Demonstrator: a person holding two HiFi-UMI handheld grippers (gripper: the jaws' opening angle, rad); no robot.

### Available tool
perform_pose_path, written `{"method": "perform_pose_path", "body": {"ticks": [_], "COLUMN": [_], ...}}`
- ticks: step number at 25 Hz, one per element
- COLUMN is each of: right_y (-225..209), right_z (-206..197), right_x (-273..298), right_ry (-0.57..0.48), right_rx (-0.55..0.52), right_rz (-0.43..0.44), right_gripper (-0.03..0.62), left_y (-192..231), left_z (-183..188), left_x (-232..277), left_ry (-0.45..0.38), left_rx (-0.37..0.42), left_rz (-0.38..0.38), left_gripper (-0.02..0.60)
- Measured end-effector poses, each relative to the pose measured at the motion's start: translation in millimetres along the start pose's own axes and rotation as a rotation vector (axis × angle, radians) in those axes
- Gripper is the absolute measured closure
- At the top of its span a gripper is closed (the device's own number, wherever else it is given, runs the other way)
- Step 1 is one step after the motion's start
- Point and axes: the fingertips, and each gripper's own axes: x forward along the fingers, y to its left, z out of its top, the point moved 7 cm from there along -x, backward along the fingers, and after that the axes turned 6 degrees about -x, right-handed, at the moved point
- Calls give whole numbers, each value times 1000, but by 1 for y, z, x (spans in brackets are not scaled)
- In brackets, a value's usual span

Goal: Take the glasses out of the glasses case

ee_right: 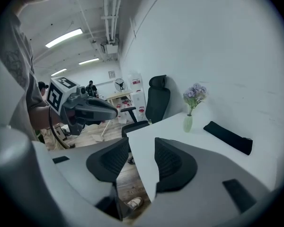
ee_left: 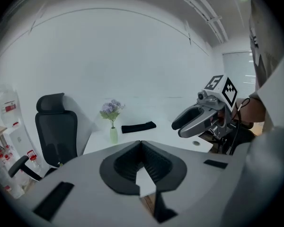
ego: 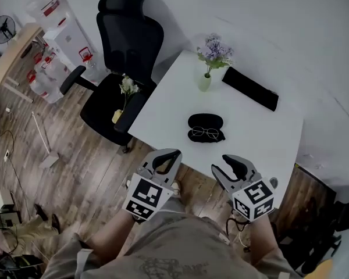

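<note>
A black glasses case [ego: 205,121] lies open in the middle of the white table [ego: 173,100]. A pair of thin-rimmed glasses [ego: 205,133] rests in its near half. Both grippers hover over the floor just short of the table's near edge, well apart from the case. My left gripper [ego: 170,154] [ee_left: 141,144] has its pads meeting at the tips, with nothing held. My right gripper [ego: 231,160] [ee_right: 142,150] is open and empty; the table edge and floor show through the gap. Neither gripper view shows the case.
At the table's far side stand a small vase of purple flowers [ego: 205,79] and a long black pouch [ego: 250,88]. A black office chair [ego: 125,51] stands left of the table, with a small flower vase [ego: 125,95] on its seat. Wooden floor lies below me.
</note>
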Motion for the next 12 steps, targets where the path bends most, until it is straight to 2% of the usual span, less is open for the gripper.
{"method": "perform_pose_path", "body": {"ticks": [5, 12], "right_y": [-11, -33], "right_z": [-4, -21], "right_x": [25, 46], "right_ry": [47, 118], "right_rx": [28, 26], "right_rz": [0, 3], "right_gripper": [402, 402], "left_y": [22, 31], "left_z": [-10, -14], "left_x": [21, 44], "left_ry": [47, 91], "left_rx": [-17, -28], "left_rz": [-27, -31], "left_gripper": [565, 565]}}
